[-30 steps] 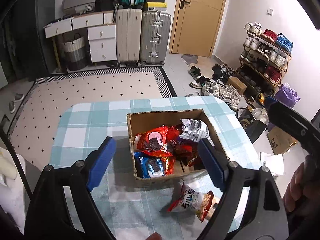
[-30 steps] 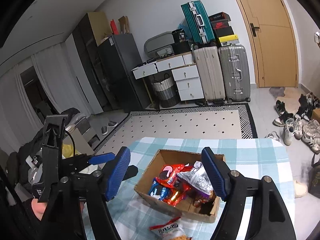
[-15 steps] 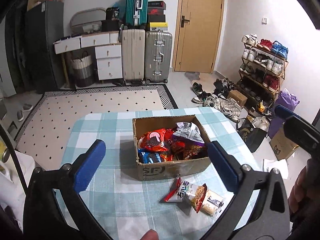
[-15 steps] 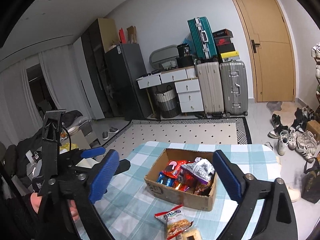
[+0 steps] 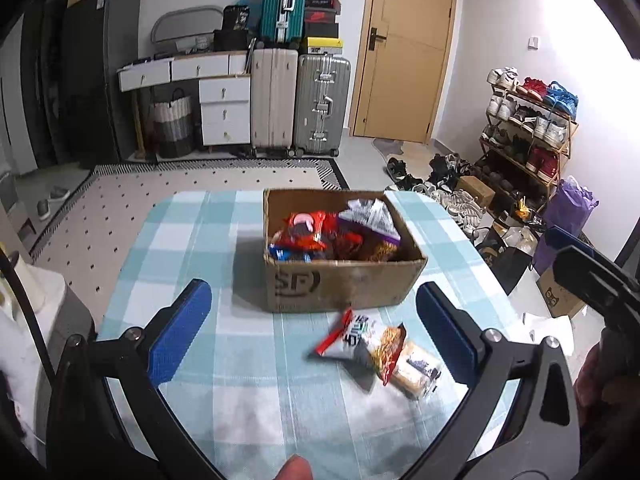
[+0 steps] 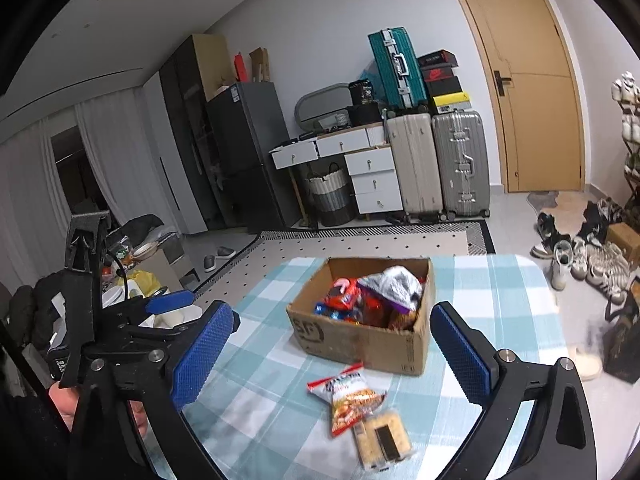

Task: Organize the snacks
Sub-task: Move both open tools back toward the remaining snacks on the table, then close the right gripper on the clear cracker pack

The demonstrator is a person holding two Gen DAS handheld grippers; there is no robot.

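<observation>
Both grippers have drawn back from the cardboard box, which stood between the left gripper fingers a second ago and now lies beyond them at 12 o'clock. The jaws of both the left gripper and the right gripper have just been opening and stand wide, nothing pressed between the pads. More of the checked tablecloth shows. The red-and-white snack bag has come fully into view, and a pale cracker packet, unseen earlier, now shows touching it at 4 o'clock.
</observation>
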